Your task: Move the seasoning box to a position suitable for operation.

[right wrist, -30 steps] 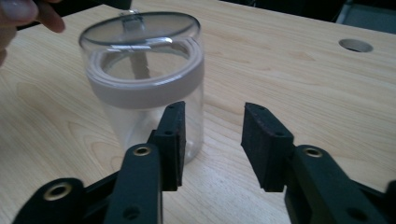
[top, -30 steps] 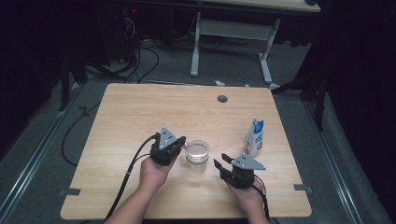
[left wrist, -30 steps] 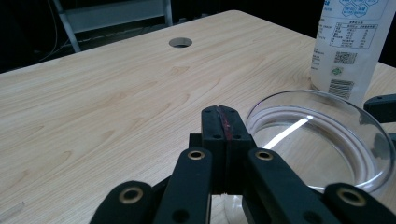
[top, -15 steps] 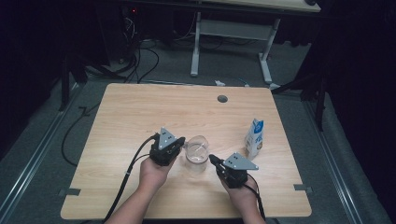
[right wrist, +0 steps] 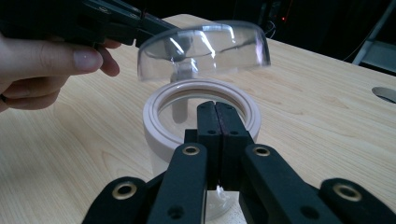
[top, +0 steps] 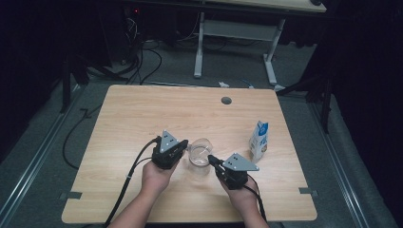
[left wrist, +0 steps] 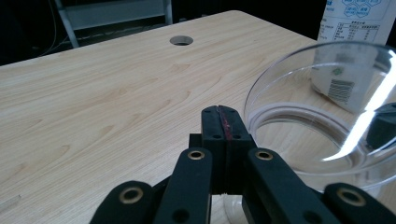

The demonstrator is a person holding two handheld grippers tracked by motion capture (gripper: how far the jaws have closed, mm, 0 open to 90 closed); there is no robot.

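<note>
High view: a clear jar (top: 200, 153) stands on the wooden counter (top: 142, 114), between the two tongs. The left tongs (top: 183, 148) reach it from the left and pinch the edge of its clear lid (top: 202, 145), which sits tilted over the jar. The right tongs (top: 211, 159) point at the jar from the right, jaws closed on nothing, tips right at its side. A milk carton (top: 259, 139) stands well apart to the right; its print is too small to read here.

Left gripper view: the left tongs (left wrist: 223, 122) show jaws pressed together, with the curved lid (left wrist: 322, 107) just beside them at the right. Through the plastic, the carton (left wrist: 355, 28) shows a barcode and small print I cannot read; its top is cut off.

Right gripper view: the right tongs (right wrist: 218, 112) have just been closing and are shut, empty, in front of the jar's white rim (right wrist: 198, 109). The lid (right wrist: 205, 46) hangs tilted above the rim, held at its left edge by the left tongs (right wrist: 156, 30) beside a hand (right wrist: 42, 60).
</note>
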